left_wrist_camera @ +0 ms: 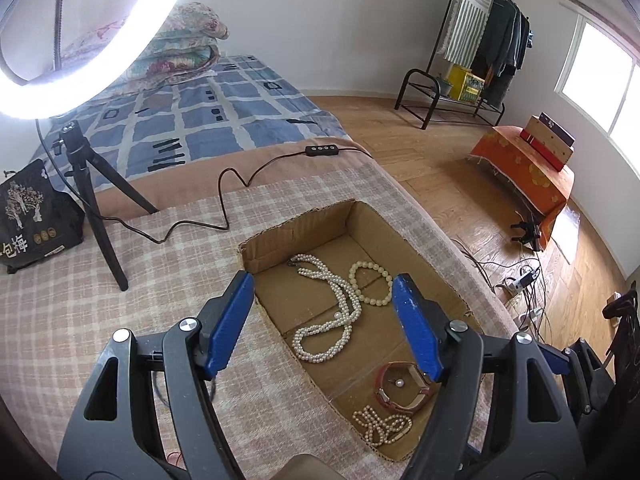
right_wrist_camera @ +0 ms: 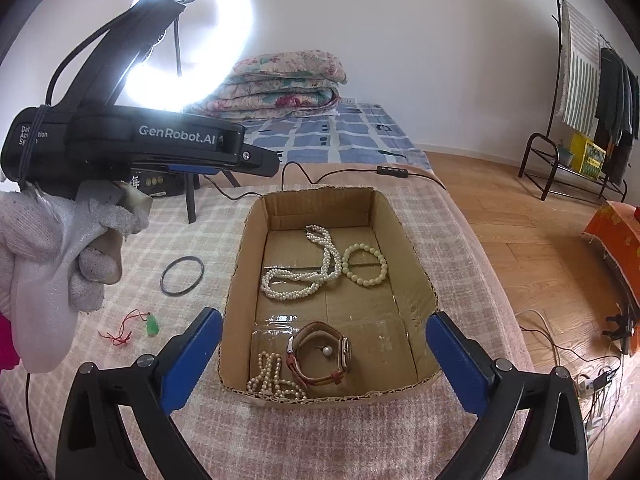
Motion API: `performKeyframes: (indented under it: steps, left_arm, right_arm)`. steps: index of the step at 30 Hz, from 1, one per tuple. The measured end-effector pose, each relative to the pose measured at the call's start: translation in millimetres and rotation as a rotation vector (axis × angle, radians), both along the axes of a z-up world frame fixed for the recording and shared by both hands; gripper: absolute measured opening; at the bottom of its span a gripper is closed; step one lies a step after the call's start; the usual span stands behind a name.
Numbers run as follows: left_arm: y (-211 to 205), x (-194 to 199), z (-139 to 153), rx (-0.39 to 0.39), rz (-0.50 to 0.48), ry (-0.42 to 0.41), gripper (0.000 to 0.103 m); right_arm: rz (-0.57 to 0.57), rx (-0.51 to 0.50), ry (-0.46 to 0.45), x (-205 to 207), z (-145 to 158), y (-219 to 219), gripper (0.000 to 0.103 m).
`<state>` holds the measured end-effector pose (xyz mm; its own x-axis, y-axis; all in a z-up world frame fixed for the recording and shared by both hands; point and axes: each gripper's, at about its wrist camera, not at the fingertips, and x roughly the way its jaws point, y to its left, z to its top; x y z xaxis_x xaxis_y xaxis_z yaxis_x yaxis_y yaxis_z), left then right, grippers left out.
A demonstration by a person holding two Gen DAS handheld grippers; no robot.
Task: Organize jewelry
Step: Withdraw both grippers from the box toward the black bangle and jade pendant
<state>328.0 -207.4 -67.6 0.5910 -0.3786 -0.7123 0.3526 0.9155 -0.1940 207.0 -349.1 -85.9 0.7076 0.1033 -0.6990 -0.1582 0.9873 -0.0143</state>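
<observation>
Two blue-padded black grippers stand with jaws spread wide and nothing between their pads: the left gripper (left_wrist_camera: 324,320) fills the lower half of the left wrist view, the right gripper (right_wrist_camera: 324,356) the bottom of the right wrist view.

Both look down at an open brown cardboard box (right_wrist_camera: 416,276) lying on a pink-and-cream checked cloth (right_wrist_camera: 168,248), at the centre of each frame. Inside the box, toward its far end, lies a long white pearl necklace (right_wrist_camera: 304,280), looped over itself, with a pale round-bead bracelet (right_wrist_camera: 365,265) touching its right side. At the near end sit a brown leather-strap watch (right_wrist_camera: 320,356), a single white pearl (right_wrist_camera: 327,351) inside the strap's loop, and a small bunched pearl strand (right_wrist_camera: 274,380) just left of the watch.

Outside the box, at lower left of the right wrist view, a thin dark ring bangle (right_wrist_camera: 182,275) and a green pendant on a red cord (right_wrist_camera: 152,326) rest on the cloth. A white-gloved hand (right_wrist_camera: 44,248) holds the left gripper's handle at the left edge. A lit ring lamp (right_wrist_camera: 200,40) glows at upper left.
</observation>
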Motion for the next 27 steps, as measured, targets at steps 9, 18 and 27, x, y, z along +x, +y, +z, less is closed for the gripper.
performKeyframes:
  steps: [9, 18, 27]
  left_arm:
    - [49, -23, 31, 0.020, 0.023, -0.056, 0.074]
    - [124, -44, 50, 0.010, 0.112, -0.080, 0.074]
    - [175, -74, 30, 0.009, 0.144, -0.032, 0.074]
  right_arm:
    - [0.007, 0.007, -0.043, -8, 18, 4, 0.103]
    - [0.026, 0.030, -0.067, -10, 27, 16, 0.103]
    - [0.055, 0.072, -0.088, -5, 38, 36, 0.103]
